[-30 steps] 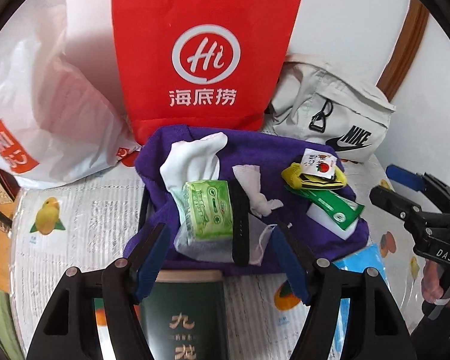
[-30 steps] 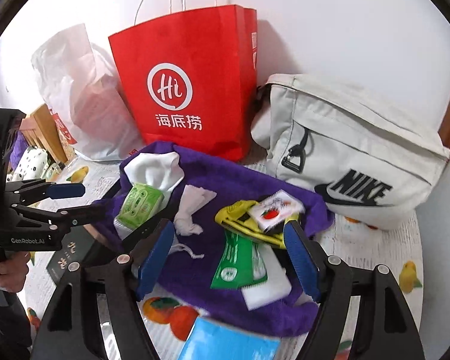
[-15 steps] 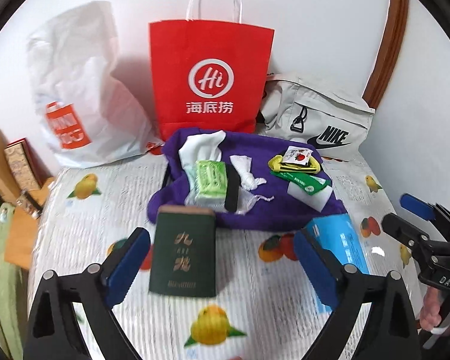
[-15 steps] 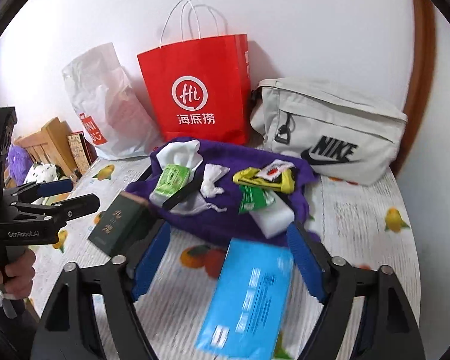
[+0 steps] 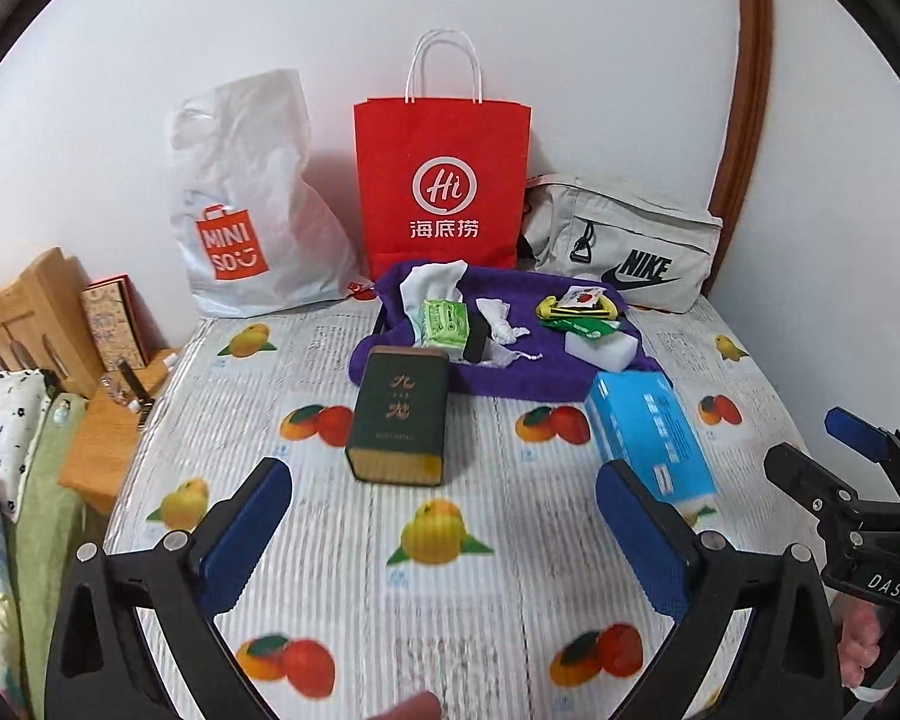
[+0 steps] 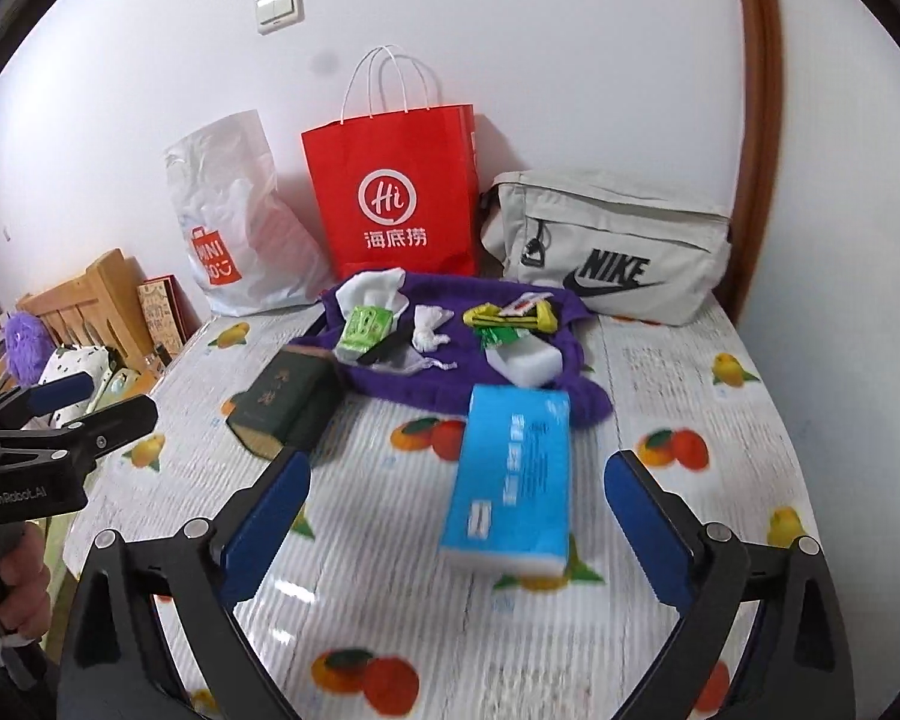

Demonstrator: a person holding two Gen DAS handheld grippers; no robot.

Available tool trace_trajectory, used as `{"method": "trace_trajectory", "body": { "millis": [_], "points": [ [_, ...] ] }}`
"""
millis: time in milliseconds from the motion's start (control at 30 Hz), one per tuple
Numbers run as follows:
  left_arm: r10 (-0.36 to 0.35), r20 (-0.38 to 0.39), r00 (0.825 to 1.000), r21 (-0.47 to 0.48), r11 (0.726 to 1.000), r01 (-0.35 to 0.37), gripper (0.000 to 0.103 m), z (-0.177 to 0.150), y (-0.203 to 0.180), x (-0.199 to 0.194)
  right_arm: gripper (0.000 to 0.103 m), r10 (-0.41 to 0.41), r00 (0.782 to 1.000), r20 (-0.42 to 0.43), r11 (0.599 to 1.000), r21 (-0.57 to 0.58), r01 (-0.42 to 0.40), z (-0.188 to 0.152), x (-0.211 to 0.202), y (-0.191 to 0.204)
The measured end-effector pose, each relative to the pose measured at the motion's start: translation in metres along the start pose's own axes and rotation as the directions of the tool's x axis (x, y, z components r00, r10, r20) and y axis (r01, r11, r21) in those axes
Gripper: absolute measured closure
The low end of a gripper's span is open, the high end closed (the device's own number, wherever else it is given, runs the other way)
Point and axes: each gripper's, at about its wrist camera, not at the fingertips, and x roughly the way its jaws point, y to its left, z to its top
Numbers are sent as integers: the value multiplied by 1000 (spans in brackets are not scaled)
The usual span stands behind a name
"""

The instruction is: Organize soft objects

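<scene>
Nearest to us, the left gripper (image 5: pixel 444 531) and the right gripper (image 6: pixel 456 516) both hang over the fruit-print counter (image 5: pixel 450 612) with their fingers spread wide and nothing between them. Just beyond lie a dark green box (image 5: pixel 399 414) and a blue tissue pack (image 6: pixel 510 480), each flat on the counter at the near edge of the purple cloth (image 6: pixel 450 384). On that cloth we see the small soft things loosely scattered: a green tissue packet (image 5: pixel 446 321), a crumpled white tissue (image 5: pixel 501 324), a yellow pouch (image 6: pixel 510 317) and a white sponge block (image 6: pixel 525 363). Against the wall stand a white plastic bag (image 5: pixel 240 210), a red paper bag (image 5: pixel 441 180) and a grey sling bag (image 5: pixel 624 246). We judge the sorting unfinished, since the soft things lie jumbled and none shows inside a bag.
</scene>
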Motion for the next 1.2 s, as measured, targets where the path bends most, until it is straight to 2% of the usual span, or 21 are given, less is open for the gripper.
{"method": "trace_trajectory", "body": {
  "millis": [333, 467, 1200],
  "points": [
    [36, 48, 998, 17, 999, -37, 0, -47, -18, -43, 5, -40, 999, 7, 999, 37, 40, -47, -47, -7],
    [47, 58, 997, 19, 999, -48, 0, -59, -22, -54, 5, -34, 999, 18, 999, 42, 33, -58, -60, -7],
    [40, 78, 996, -3, 999, -40, 0, -71, -20, -70, 5, -33, 998, 46, 999, 22, 33, -69, -81, -1]
  ]
}}
